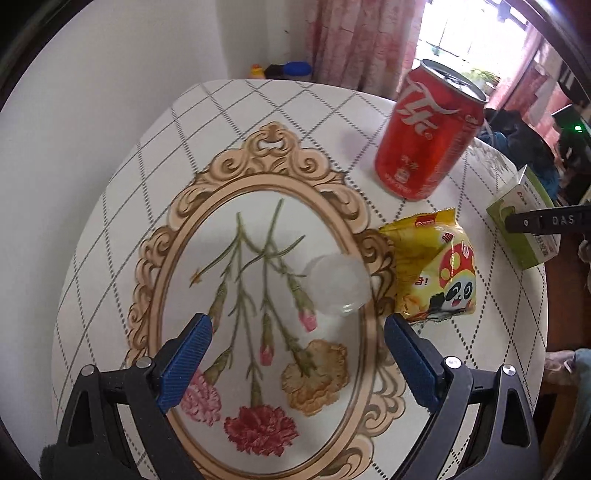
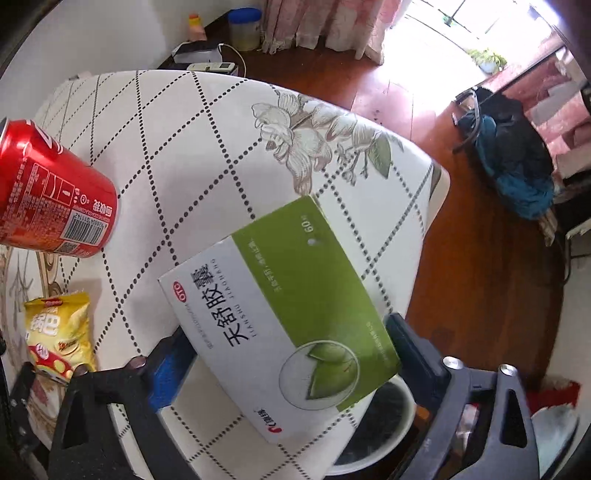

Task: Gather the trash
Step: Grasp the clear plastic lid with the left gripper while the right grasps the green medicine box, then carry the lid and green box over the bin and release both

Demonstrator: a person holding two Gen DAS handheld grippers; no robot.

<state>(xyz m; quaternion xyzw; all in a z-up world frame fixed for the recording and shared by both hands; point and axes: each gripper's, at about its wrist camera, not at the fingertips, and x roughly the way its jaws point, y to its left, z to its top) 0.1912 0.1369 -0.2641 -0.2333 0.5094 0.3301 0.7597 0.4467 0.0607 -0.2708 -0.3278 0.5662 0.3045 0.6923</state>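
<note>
On the round table with a flower-print cloth (image 1: 147,184) stand a red cola can (image 1: 428,136), a yellow snack bag (image 1: 436,273) and a clear plastic cup lying on its side (image 1: 336,284). My left gripper (image 1: 297,328) is open and empty, just short of the cup. My right gripper (image 2: 280,339) is shut on a green and white medicine box (image 2: 280,314), held at the table's right edge; the box also shows in the left wrist view (image 1: 524,221). The can (image 2: 48,195) and the snack bag (image 2: 59,336) lie to its left.
A white bin with a dark liner (image 2: 380,417) sits on the floor below the held box. A wooden floor (image 2: 480,277), curtains (image 2: 325,22), a dark bag heap (image 2: 517,162) and bottles by the wall (image 2: 243,29) lie beyond the table.
</note>
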